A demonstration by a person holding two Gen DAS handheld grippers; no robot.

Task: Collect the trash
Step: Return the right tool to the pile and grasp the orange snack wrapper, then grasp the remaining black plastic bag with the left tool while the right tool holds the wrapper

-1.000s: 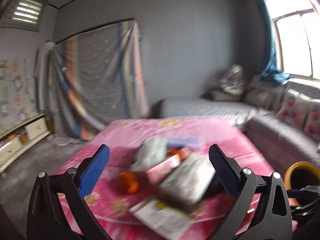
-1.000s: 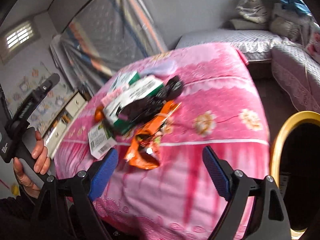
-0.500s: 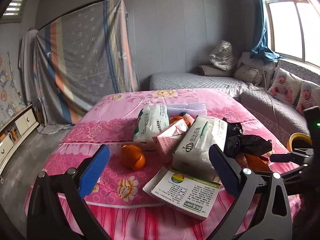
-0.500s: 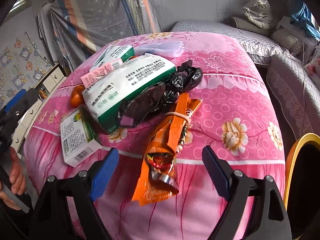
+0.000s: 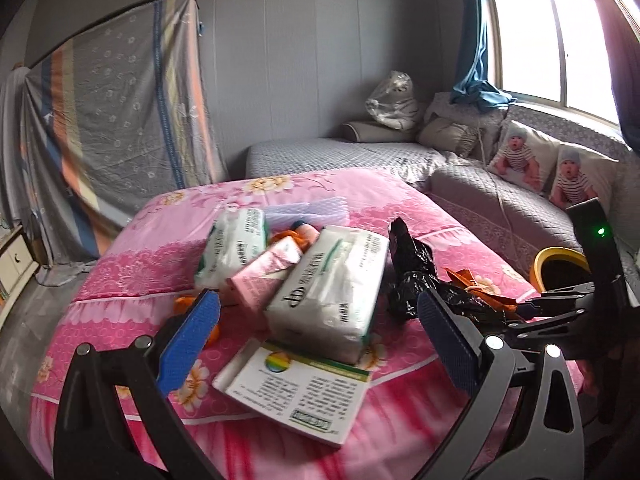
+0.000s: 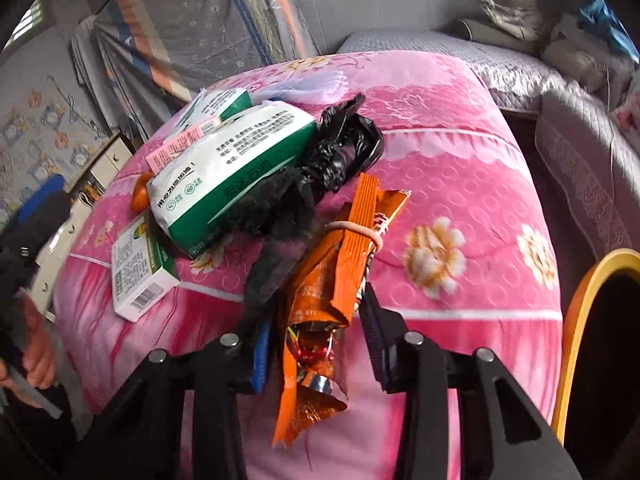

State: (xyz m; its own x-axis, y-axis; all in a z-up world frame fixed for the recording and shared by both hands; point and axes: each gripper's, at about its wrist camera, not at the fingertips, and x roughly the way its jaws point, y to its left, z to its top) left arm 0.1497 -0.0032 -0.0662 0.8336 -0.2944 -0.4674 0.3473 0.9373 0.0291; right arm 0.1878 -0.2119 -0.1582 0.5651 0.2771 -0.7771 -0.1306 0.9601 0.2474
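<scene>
A pile of trash lies on the pink flowered table (image 6: 460,168). My right gripper (image 6: 318,338) has closed on the lower end of an orange snack wrapper (image 6: 340,264) bound with a rubber band; the wrapper also shows in the left wrist view (image 5: 476,286). Beside it lie a crumpled black plastic bag (image 6: 320,176), a white-and-green tissue pack (image 6: 232,176), a white-and-green box (image 6: 140,276), a pink packet (image 5: 264,276) and a second tissue pack (image 5: 232,244). My left gripper (image 5: 320,344) is open and empty, just before the box (image 5: 296,388) and large tissue pack (image 5: 332,292).
A yellow-rimmed bin (image 6: 588,340) stands right of the table; it also shows in the left wrist view (image 5: 560,264). An orange fruit (image 6: 140,196) lies at the pile's left. A grey sofa (image 5: 500,200) with cushions runs behind and to the right. A white cabinet (image 5: 16,260) stands at the left wall.
My right gripper moved forward and closed from wide open onto the orange wrapper's lower end. My left gripper moved closer to the pile and stayed open.
</scene>
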